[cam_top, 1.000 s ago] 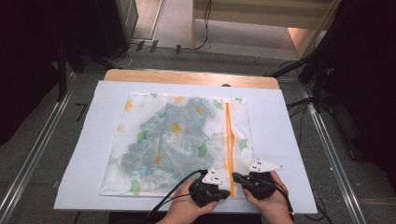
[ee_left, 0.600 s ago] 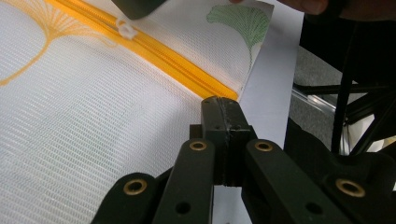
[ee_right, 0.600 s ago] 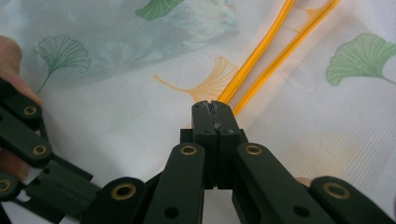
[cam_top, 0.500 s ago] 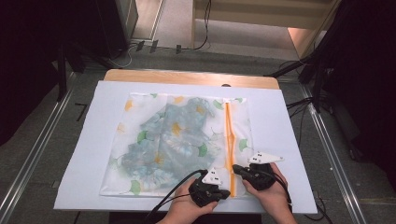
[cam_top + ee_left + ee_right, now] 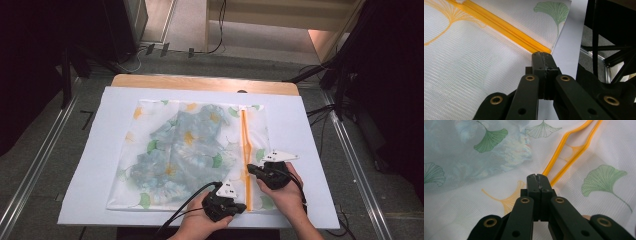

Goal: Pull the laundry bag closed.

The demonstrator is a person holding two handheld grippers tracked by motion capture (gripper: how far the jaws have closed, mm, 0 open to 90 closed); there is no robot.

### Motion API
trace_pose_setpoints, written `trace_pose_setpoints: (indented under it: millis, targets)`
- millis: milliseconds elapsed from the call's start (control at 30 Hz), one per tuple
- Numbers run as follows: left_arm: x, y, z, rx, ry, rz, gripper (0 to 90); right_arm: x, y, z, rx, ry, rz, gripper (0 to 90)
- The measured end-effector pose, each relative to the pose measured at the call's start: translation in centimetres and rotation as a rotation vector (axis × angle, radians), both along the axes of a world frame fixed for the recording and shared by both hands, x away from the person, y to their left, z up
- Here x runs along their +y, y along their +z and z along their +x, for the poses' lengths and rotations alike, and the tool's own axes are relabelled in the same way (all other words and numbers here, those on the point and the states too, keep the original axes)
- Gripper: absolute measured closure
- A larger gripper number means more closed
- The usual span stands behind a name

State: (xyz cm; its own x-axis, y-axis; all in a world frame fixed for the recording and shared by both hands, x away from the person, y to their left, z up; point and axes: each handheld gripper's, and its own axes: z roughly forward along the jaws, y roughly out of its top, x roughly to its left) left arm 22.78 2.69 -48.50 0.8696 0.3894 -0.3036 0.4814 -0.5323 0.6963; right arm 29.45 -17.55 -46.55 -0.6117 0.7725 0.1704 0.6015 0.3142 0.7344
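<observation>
A white mesh bag (image 5: 150, 190) printed with green and yellow leaves lies flat on a white sheet, with bluish patterned cloth (image 5: 190, 142) inside it. An orange zipper (image 5: 245, 135) runs along its right side. My left gripper (image 5: 243, 207) is shut, pinching the bag at the zipper's near end (image 5: 537, 50) by the bag's corner. My right gripper (image 5: 251, 170) is shut at the zipper, partway up it. In the right gripper view its tips (image 5: 537, 177) sit just where the two orange zipper halves (image 5: 564, 142) part; the slider is hidden between the jaws.
The white sheet (image 5: 305, 140) covers a wooden table (image 5: 200, 82); its near edge is just under my hands. Metal rails (image 5: 35, 165) flank the table, and black cables (image 5: 325, 115) run across the floor to the right. A black frame (image 5: 609, 57) stands beyond the sheet's edge.
My right gripper has slid along the zipper away from the person, from beside the left gripper to partway up the bag. The left gripper has stayed put at the near corner.
</observation>
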Motion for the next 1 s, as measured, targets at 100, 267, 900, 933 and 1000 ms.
trace_pose_setpoints:
  millis: [100,267,900,933,1000]
  targets:
    - [0.0,0.0,0.0,-0.001,0.001,0.000,90.0,0.1,0.0,0.2,-0.005,0.004,-0.004,90.0]
    - [0.0,0.0,0.0,-0.002,-0.001,0.004,90.0,0.1,0.0,0.8,-0.005,0.005,-0.006,90.0]
    - [0.1,0.0,0.1,0.006,-0.003,0.007,90.0,-2.5,-1.0,1.3,0.088,0.040,0.182,90.0]
    - [0.1,0.0,0.1,0.007,-0.003,0.004,90.0,-2.5,-1.1,1.3,0.079,0.053,0.186,79.8]
    - [0.0,0.0,0.1,0.009,-0.001,0.003,90.0,-2.4,-1.3,1.2,0.072,0.037,0.185,74.1]
